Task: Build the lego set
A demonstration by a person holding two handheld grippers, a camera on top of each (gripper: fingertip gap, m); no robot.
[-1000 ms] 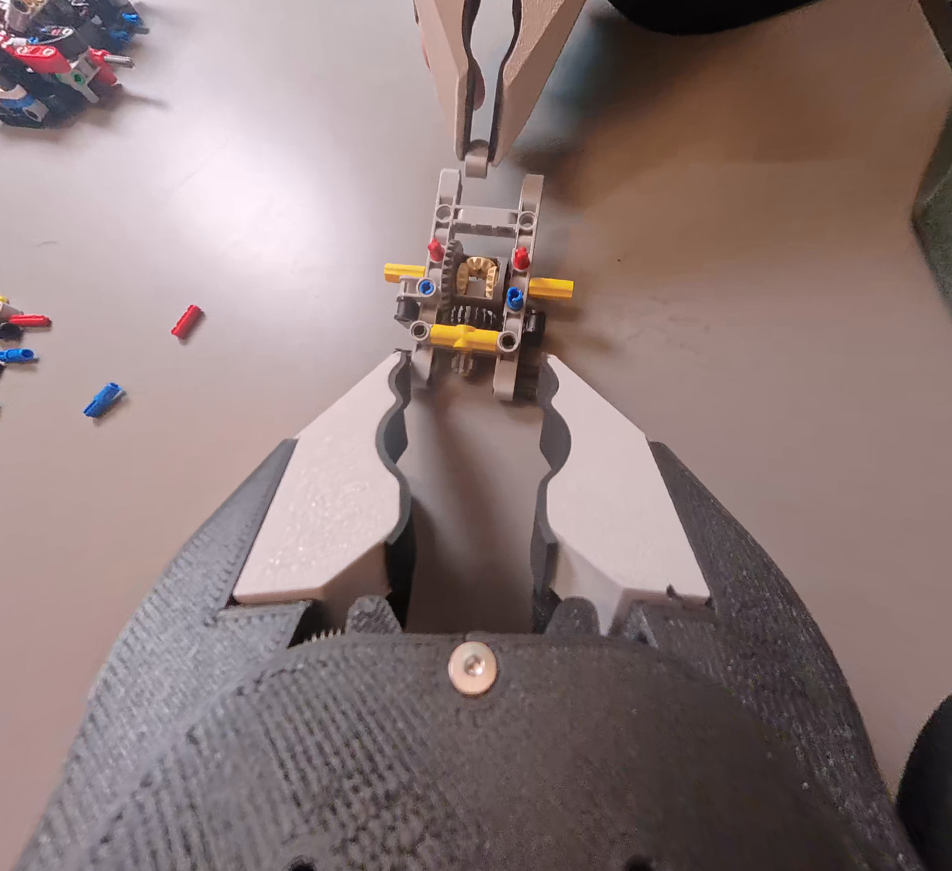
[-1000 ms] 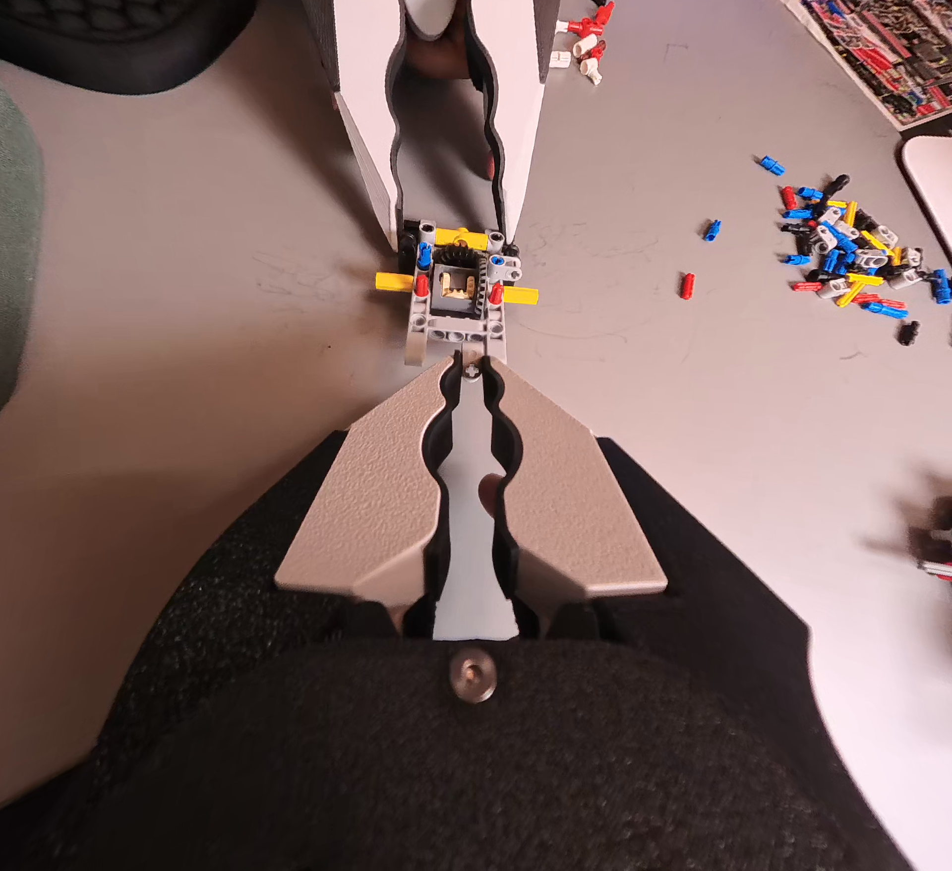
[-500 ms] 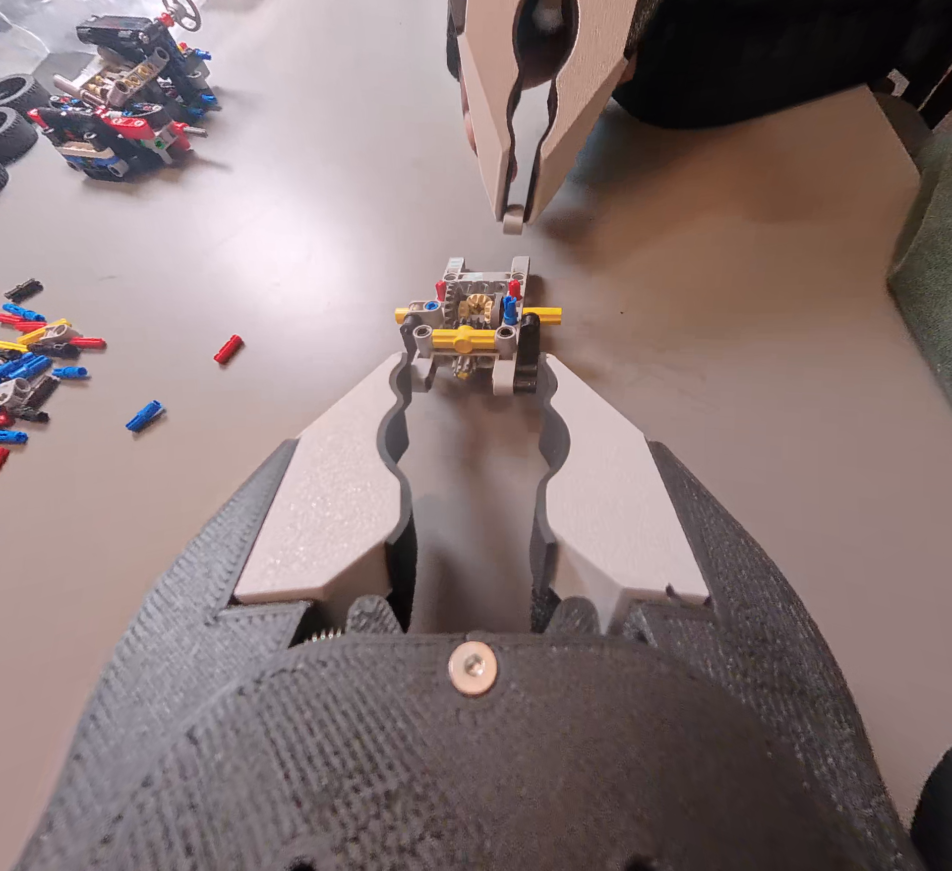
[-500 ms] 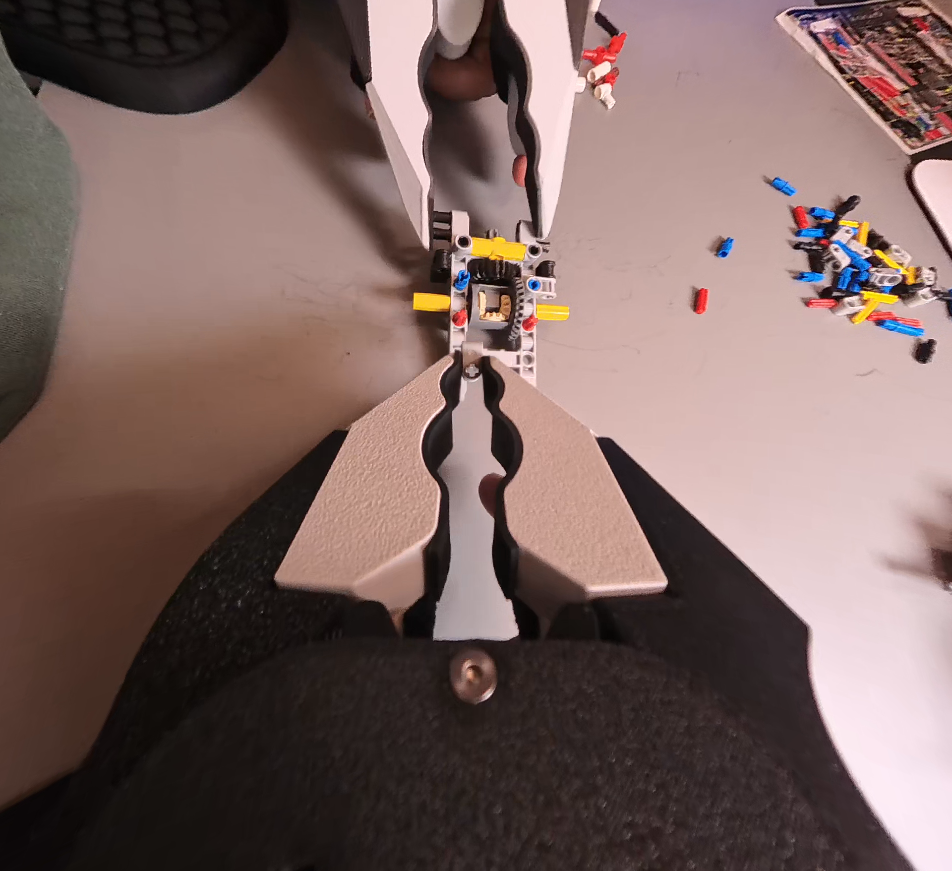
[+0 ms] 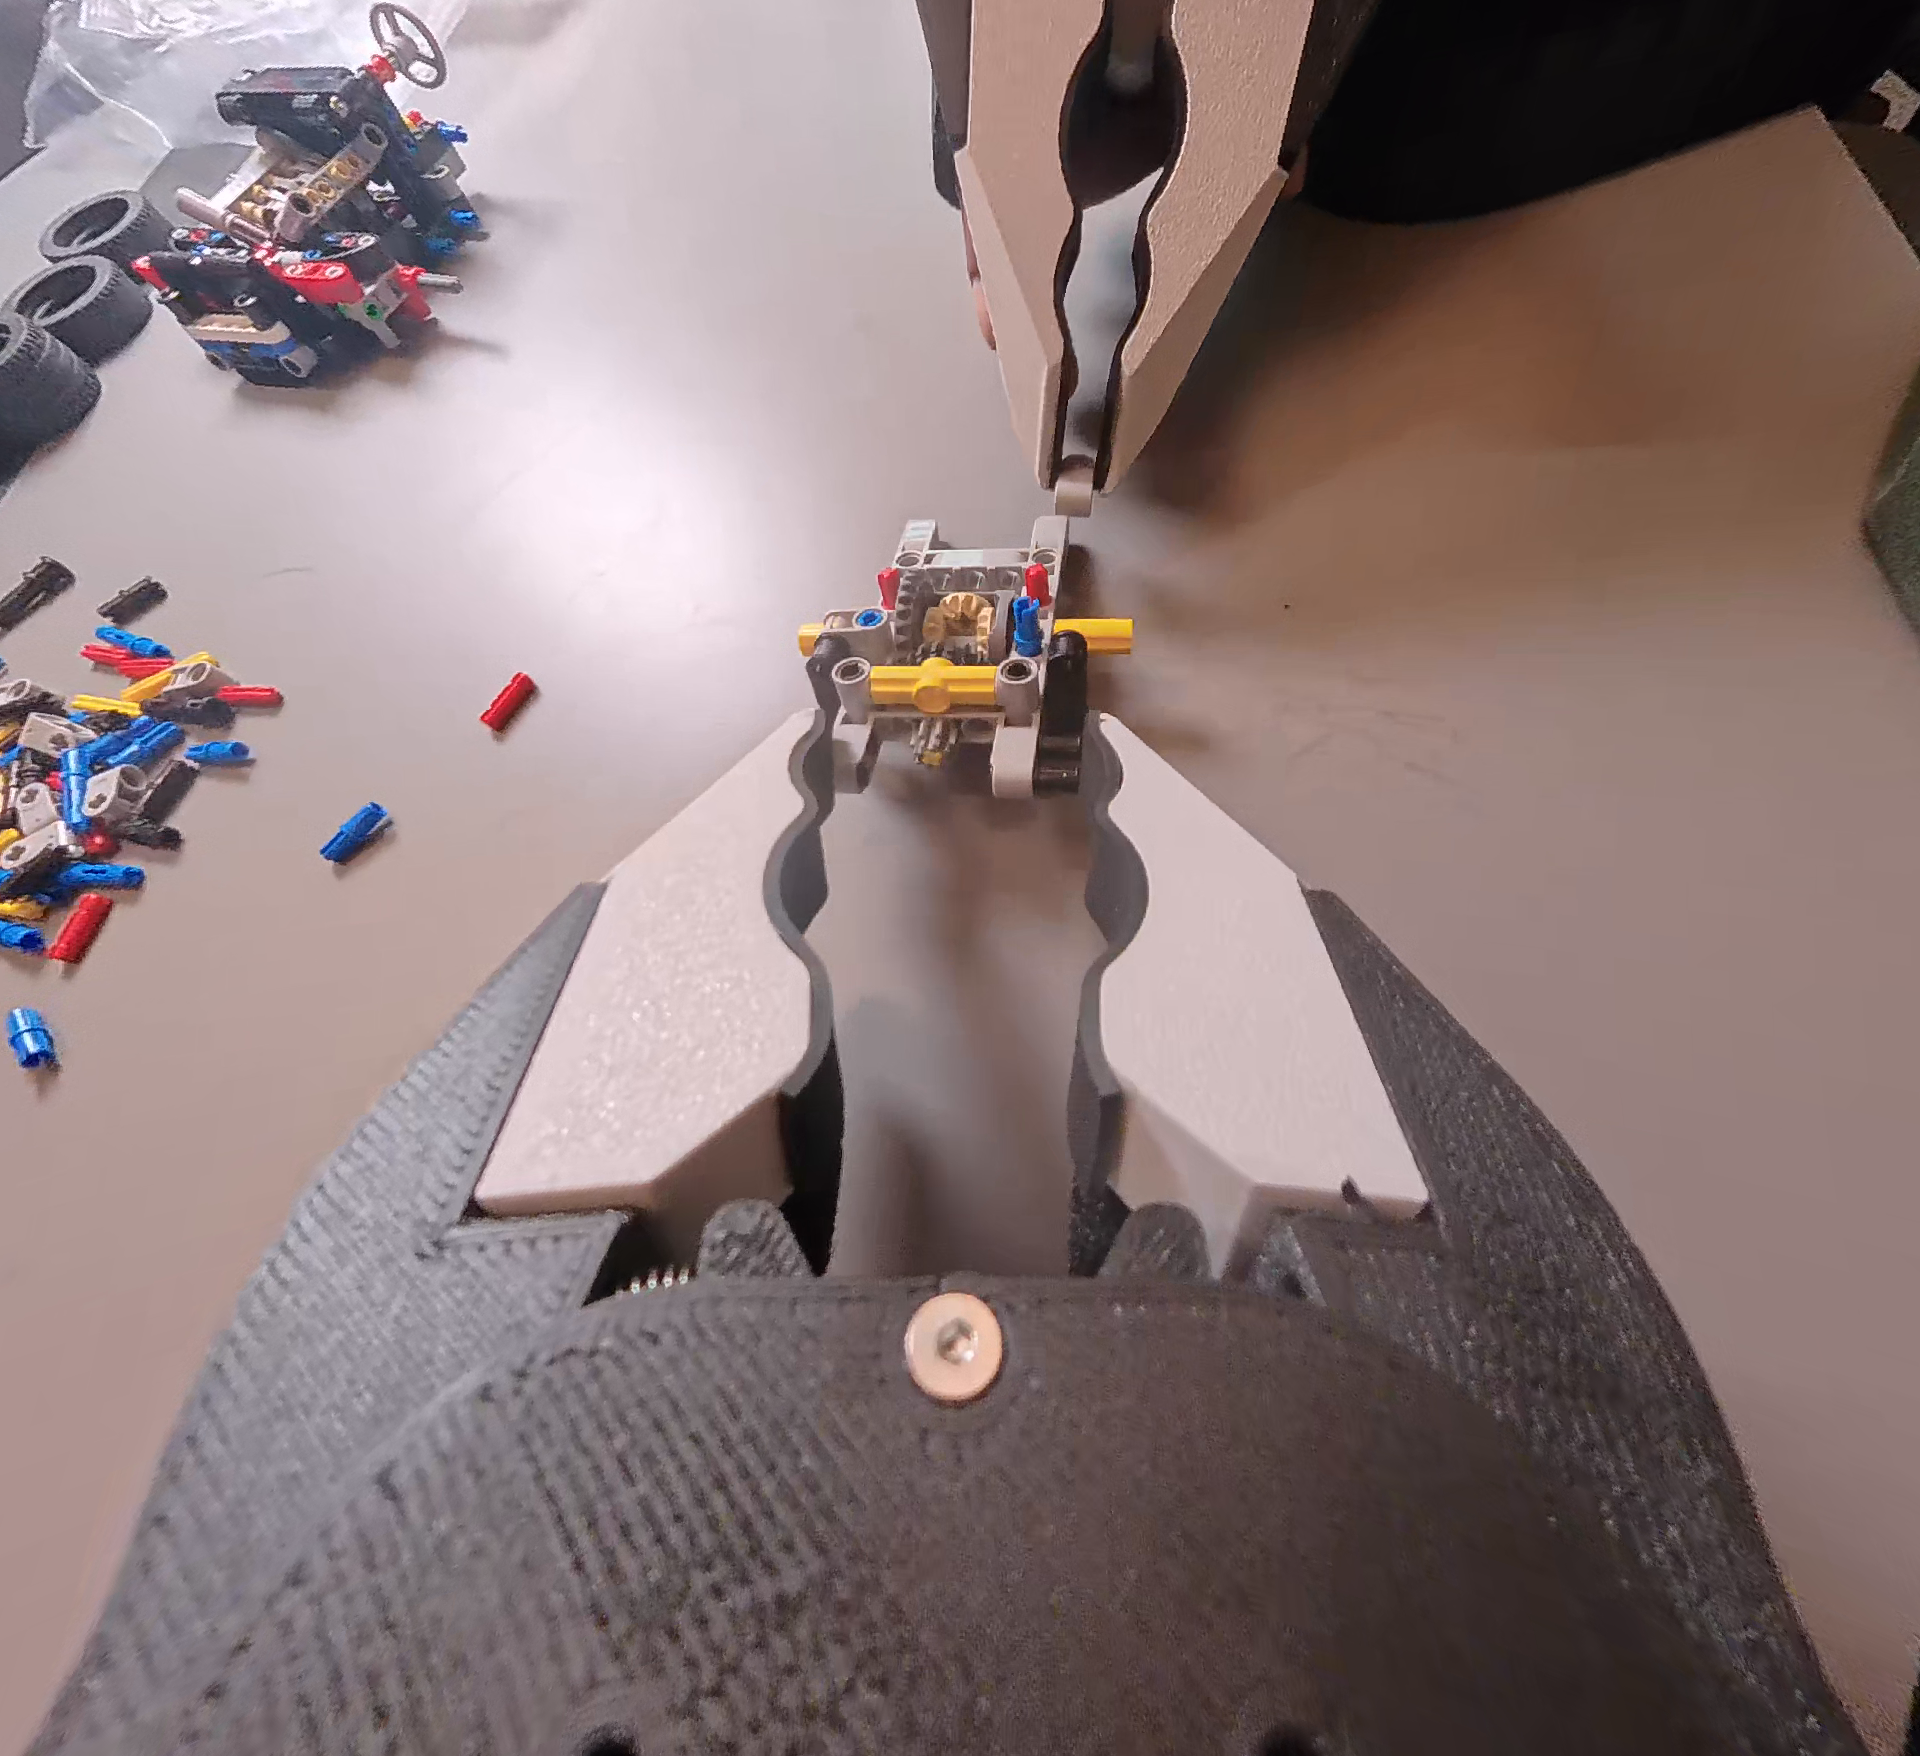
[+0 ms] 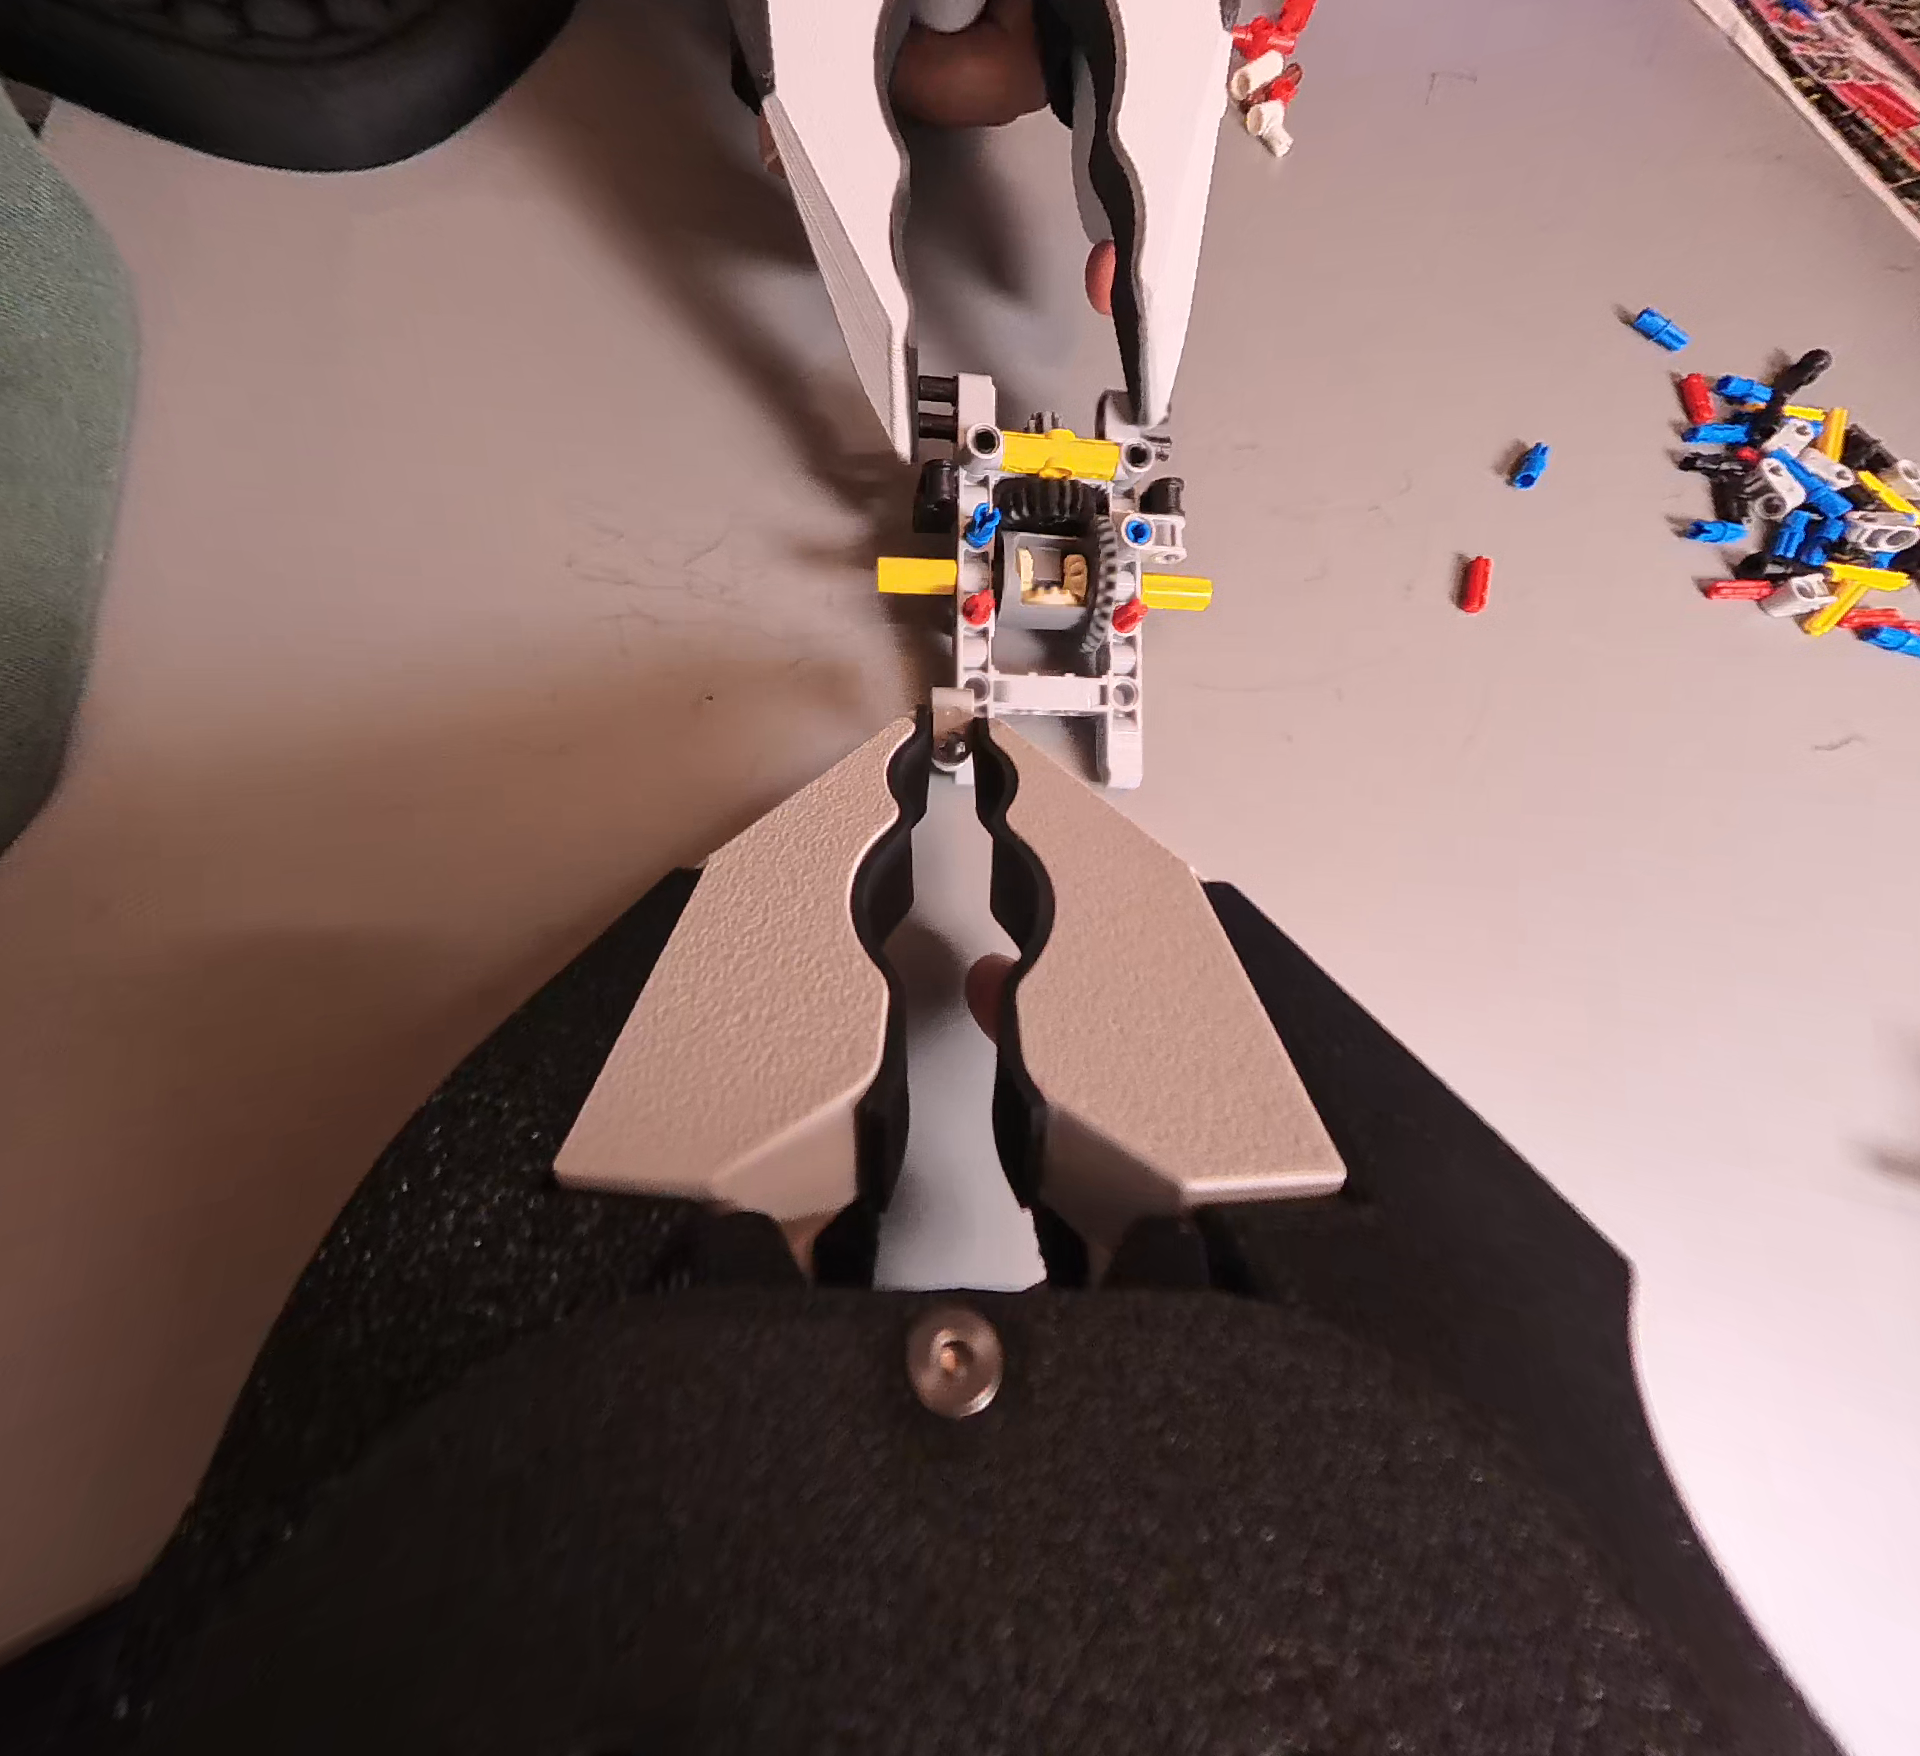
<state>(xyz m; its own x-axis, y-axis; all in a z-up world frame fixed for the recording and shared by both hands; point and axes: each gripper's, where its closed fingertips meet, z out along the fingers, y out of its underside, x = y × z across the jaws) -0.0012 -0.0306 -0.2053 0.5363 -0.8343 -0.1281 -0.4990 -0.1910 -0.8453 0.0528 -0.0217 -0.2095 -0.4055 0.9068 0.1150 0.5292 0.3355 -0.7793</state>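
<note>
Two grippers face each other across a small grey gear assembly (image 5: 961, 657) with yellow axles, which rests on the worktop (image 5: 1455, 875) between them. Left gripper (image 5: 956, 750): jaws spread wide, their tips on either side of the assembly's near end. Right gripper (image 6: 951, 740): jaws closed on a small grey piece (image 6: 951, 709) that touches a corner of the assembly's frame. Loose coloured pins (image 6: 1808, 511) lie well to the right in the right wrist view; a partly built car (image 5: 312, 220) sits far left in the left wrist view.

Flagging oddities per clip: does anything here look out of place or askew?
Nothing stands out. The grey frame assembly lies flat on the table between both tools, and loose pins sit heaped to one side.
</note>
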